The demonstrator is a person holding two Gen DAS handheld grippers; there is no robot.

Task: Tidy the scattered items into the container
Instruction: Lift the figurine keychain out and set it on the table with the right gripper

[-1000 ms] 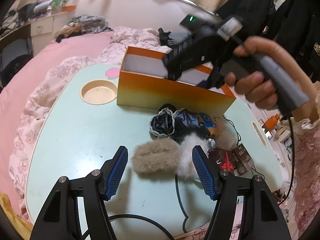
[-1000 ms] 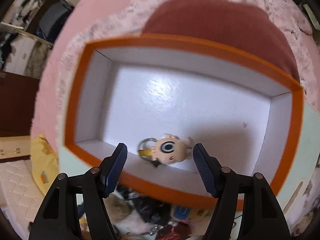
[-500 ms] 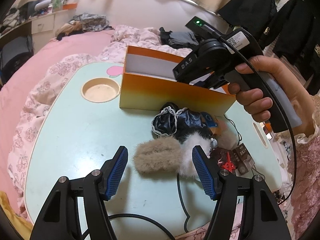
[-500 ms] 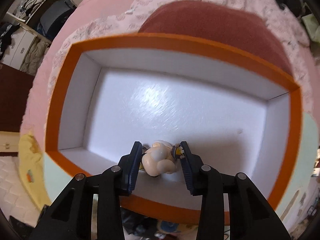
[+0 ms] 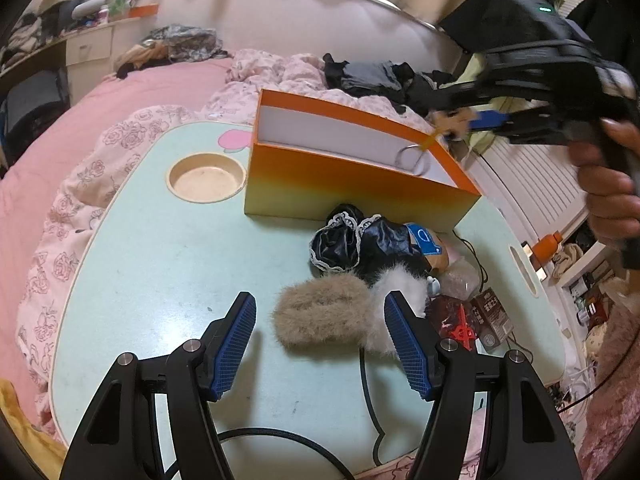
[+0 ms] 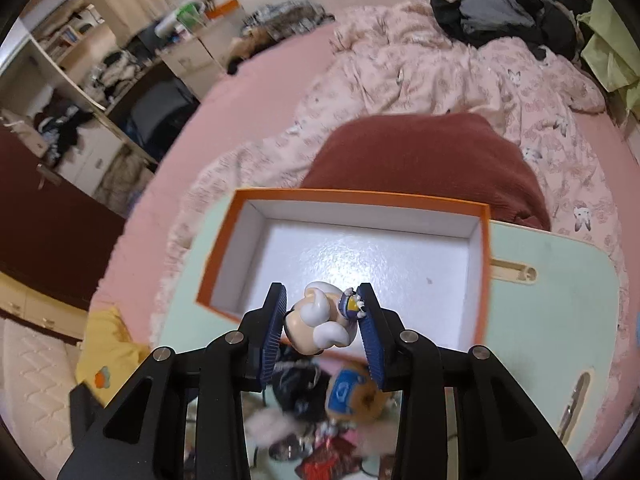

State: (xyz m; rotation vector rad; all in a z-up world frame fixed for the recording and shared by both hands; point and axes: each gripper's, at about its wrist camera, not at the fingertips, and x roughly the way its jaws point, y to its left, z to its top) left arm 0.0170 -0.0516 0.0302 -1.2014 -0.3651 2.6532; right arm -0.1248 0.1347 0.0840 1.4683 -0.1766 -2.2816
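**Cream toy lifted over the orange box**

Cream-coloured and white, the small keychain toy sits clamped between the blue pads of the right tongs, whose jaws have just been closing on it. It hangs above the near edge of the orange box, whose white inside holds nothing. In the left wrist view the toy's metal ring dangles over the box's right end, with a hand gripping the handle.

The left tongs stand released, jaws wide, low over the pale green counter. Between them lies a brown fluffy ball, touched by neither pad, with a white fluffy one beside it. Behind these sits a black lace-trimmed cloth. A pink bed surrounds the counter.
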